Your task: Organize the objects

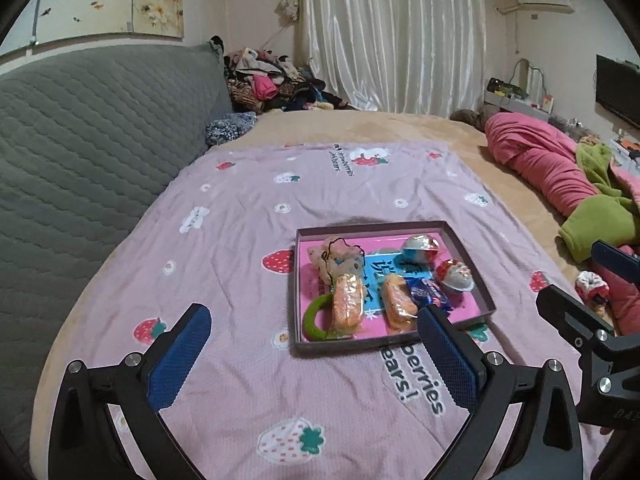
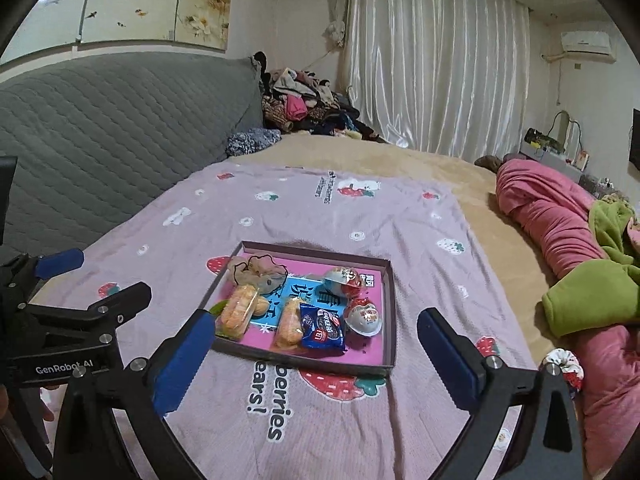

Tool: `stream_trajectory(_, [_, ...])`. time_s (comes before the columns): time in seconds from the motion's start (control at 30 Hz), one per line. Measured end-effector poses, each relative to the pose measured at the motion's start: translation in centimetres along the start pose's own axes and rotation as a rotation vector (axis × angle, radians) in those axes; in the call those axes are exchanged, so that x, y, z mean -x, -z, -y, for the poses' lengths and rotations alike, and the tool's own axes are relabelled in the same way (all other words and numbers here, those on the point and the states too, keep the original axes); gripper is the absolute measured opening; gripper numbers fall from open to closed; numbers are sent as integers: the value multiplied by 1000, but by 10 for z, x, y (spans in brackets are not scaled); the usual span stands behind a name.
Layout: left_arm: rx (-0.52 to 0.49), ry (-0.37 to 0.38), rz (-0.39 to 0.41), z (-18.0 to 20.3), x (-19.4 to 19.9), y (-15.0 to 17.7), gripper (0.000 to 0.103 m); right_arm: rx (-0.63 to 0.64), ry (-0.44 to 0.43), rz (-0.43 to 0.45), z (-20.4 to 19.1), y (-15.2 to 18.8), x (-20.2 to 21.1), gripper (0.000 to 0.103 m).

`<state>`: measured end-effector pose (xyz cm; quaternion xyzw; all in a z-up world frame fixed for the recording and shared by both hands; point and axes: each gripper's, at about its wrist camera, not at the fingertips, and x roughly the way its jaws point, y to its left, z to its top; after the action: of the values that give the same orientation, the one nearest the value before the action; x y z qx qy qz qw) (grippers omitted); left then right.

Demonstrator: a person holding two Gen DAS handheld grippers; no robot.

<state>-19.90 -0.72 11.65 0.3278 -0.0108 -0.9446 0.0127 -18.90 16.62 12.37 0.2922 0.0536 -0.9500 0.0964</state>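
A shallow brown box (image 1: pixel 472 264) (image 2: pixel 390 308) with a pink floor lies on the pink strawberry blanket. In it are two wrapped orange cakes (image 1: pixel 349 300) (image 2: pixel 291 322), a blue snack packet (image 1: pixel 428 292) (image 2: pixel 322 326), two foil egg toys (image 1: pixel 454 274) (image 2: pixel 364 314), a beige scrunchie (image 1: pixel 334 254) (image 2: pixel 260 268) and a green ring (image 1: pixel 314 316). My left gripper (image 1: pixel 316 340) is open and empty, above the blanket just left of and before the box. My right gripper (image 2: pixel 316 344) is open and empty, at the box's near edge.
A red-and-white scrunchie (image 1: pixel 592 285) (image 2: pixel 564 364) lies on the blanket's right side, by a pink and green quilt (image 2: pixel 568 240). A grey quilted headboard (image 1: pixel 80 140) runs along the left. A clothes pile (image 1: pixel 264 80) is at the back.
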Motion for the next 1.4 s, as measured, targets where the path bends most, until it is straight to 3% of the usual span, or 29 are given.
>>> stream_trajectory(0.63, [6, -13, 14, -6, 79, 44, 103, -6, -3, 28, -7, 32, 80, 102])
stream_trajectory(1.4, [-6, -2, 1, 7, 106, 105, 103, -7, 18, 20, -11, 87, 111, 102])
